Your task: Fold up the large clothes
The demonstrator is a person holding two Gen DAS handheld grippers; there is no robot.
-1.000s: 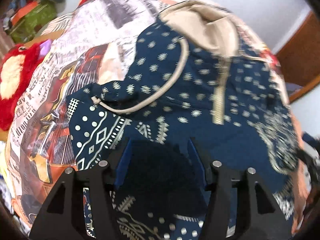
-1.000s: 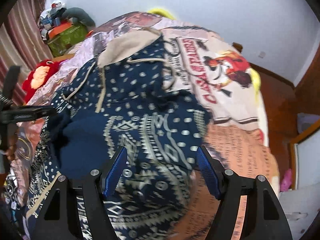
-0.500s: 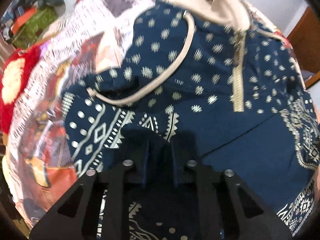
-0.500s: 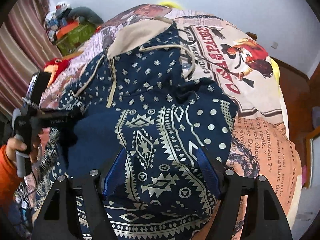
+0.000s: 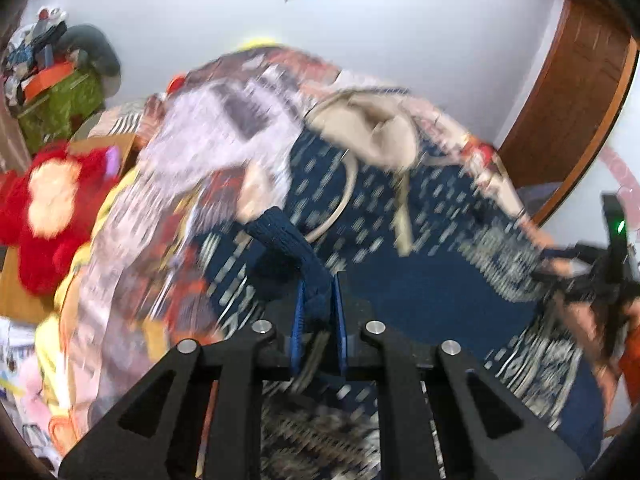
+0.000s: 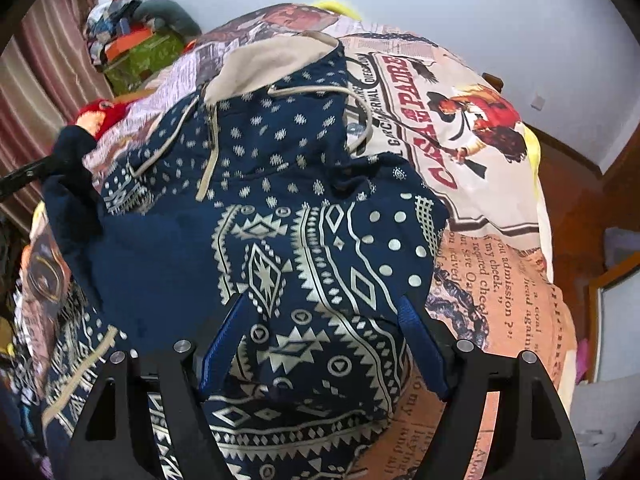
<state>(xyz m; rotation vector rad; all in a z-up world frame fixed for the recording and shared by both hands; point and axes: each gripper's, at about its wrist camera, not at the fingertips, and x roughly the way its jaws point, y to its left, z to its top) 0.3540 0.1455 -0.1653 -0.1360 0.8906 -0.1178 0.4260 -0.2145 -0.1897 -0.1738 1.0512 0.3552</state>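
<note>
A navy patterned hoodie (image 6: 280,216) with a beige hood (image 6: 272,60) lies face up on a printed bedspread (image 6: 500,200). My left gripper (image 5: 318,300) is shut on the hoodie's ribbed navy sleeve cuff (image 5: 288,244) and holds it lifted; the left wrist view is blurred by motion. The lifted cuff also shows at the left in the right wrist view (image 6: 74,148). My right gripper (image 6: 320,340) is open, its blue pads on either side of the folded patterned sleeve (image 6: 320,280) lying over the hoodie's lower right.
A red plush toy (image 5: 52,208) lies at the bed's left. A green box with clutter (image 6: 140,56) stands at the far left. A wooden door frame (image 5: 580,100) is at the right. A striped curtain (image 6: 36,80) hangs on the left.
My left gripper closed on the sleeve cuff and has lifted it up off the bed, tilting its view toward the wall. My right gripper moved closer over the patterned sleeve and stayed open.
</note>
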